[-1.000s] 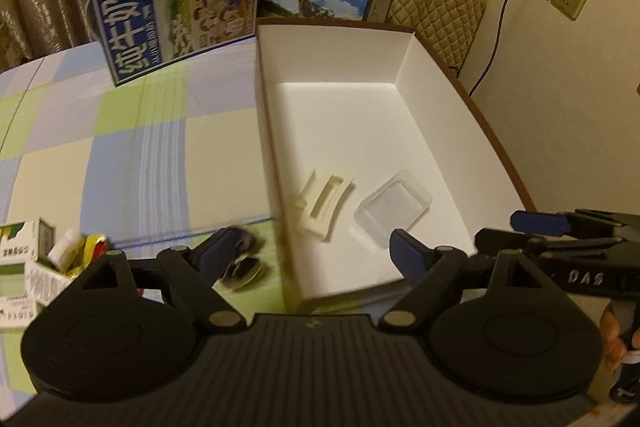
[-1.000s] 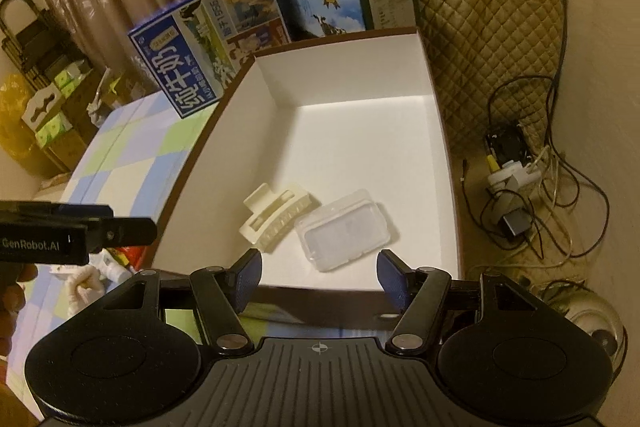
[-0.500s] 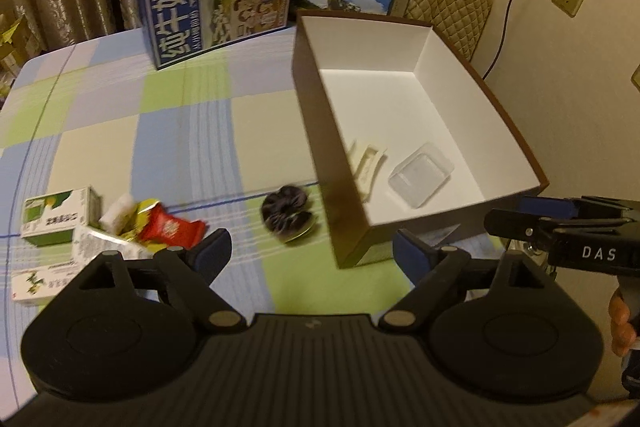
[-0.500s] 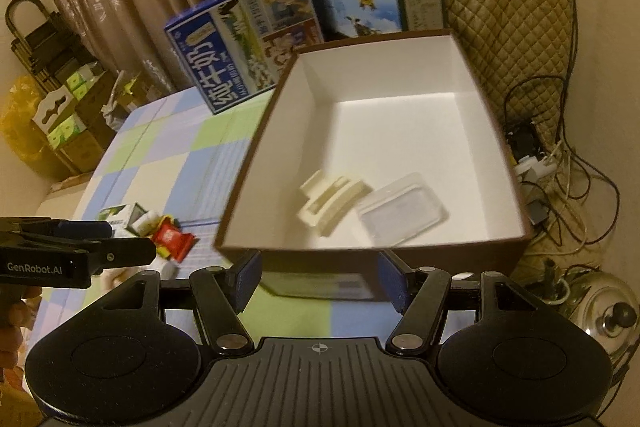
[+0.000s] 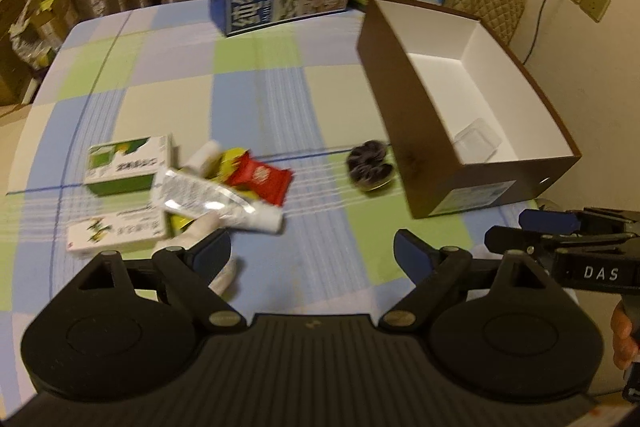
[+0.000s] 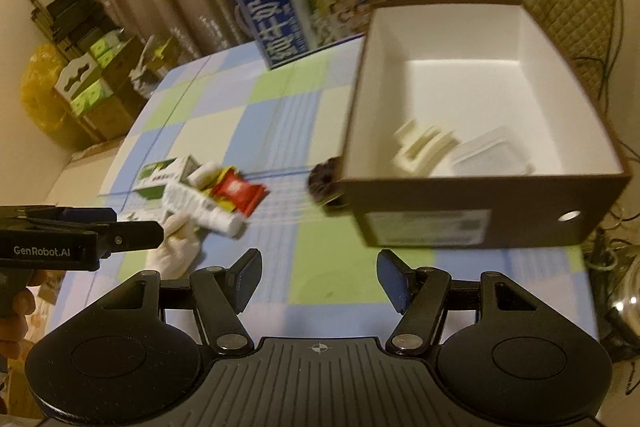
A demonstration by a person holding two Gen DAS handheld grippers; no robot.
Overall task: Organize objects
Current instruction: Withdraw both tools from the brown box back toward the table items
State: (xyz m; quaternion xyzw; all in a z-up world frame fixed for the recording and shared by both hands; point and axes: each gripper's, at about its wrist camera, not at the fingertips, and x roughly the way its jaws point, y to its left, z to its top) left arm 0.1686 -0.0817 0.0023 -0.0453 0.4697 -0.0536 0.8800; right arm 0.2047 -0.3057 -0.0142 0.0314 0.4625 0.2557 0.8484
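Checked cloth covers the counter; my left gripper and right gripper hover wide open, holding nothing; beyond lie a white tube, red packet, dark scrunchie; farther right, the brown box holds a hair claw.

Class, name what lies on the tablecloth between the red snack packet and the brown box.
A dark scrunchie lies between the red snack packet and the brown box, seen in the left wrist view.
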